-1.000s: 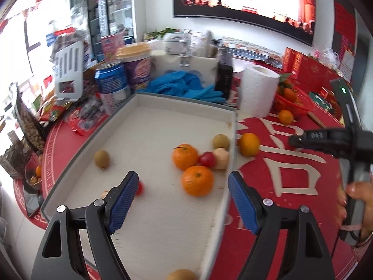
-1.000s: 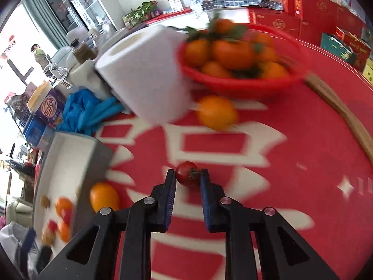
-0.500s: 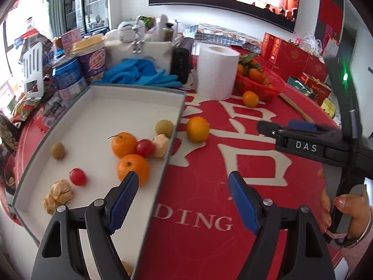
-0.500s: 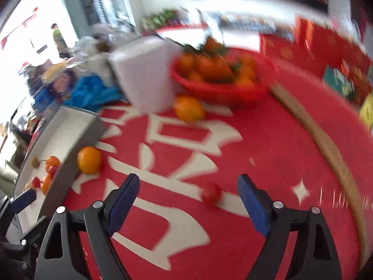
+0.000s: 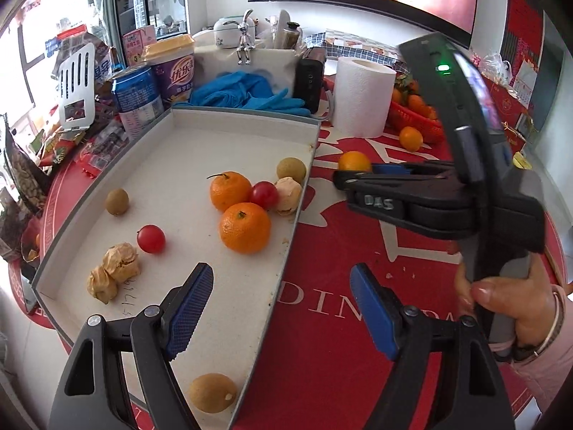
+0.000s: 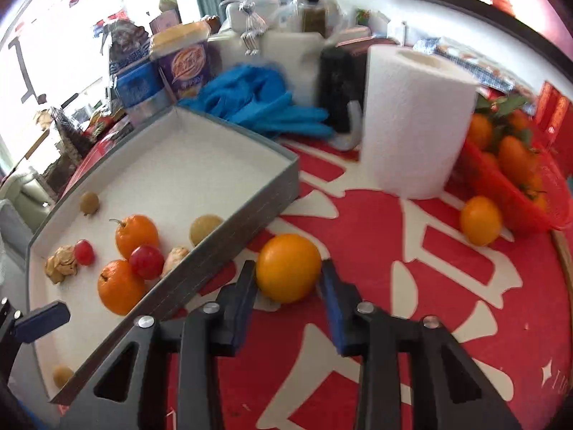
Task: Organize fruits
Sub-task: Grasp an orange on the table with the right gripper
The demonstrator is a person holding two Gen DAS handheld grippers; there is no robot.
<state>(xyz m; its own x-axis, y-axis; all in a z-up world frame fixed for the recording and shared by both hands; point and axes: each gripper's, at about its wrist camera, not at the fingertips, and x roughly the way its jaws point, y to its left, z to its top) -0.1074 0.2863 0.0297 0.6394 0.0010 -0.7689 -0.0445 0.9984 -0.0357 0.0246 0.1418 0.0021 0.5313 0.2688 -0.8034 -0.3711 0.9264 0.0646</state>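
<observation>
A white tray (image 5: 229, 122) with a grey rim holds two oranges (image 5: 245, 227), two cherry tomatoes (image 5: 151, 238), several small brown fruits and two dried husks. The tray also shows in the right wrist view (image 6: 200, 165). A loose orange (image 6: 288, 268) lies on the red table just outside the tray's right wall; it also shows in the left wrist view (image 5: 354, 162). My right gripper (image 6: 288, 283) is open with its pads on either side of this orange, close to it. My left gripper (image 5: 281, 308) is open and empty over the tray's near right wall.
A paper towel roll (image 6: 412, 122) stands behind the loose orange. A red basket (image 6: 515, 179) of oranges sits at the right with one orange (image 6: 480, 220) beside it. Blue gloves (image 6: 261, 104), cans and cups crowd the tray's far end.
My right gripper let go of a cherry tomato, opened wide, and moved left to the orange beside the tray. My left gripper swung right, then back toward the tray.
</observation>
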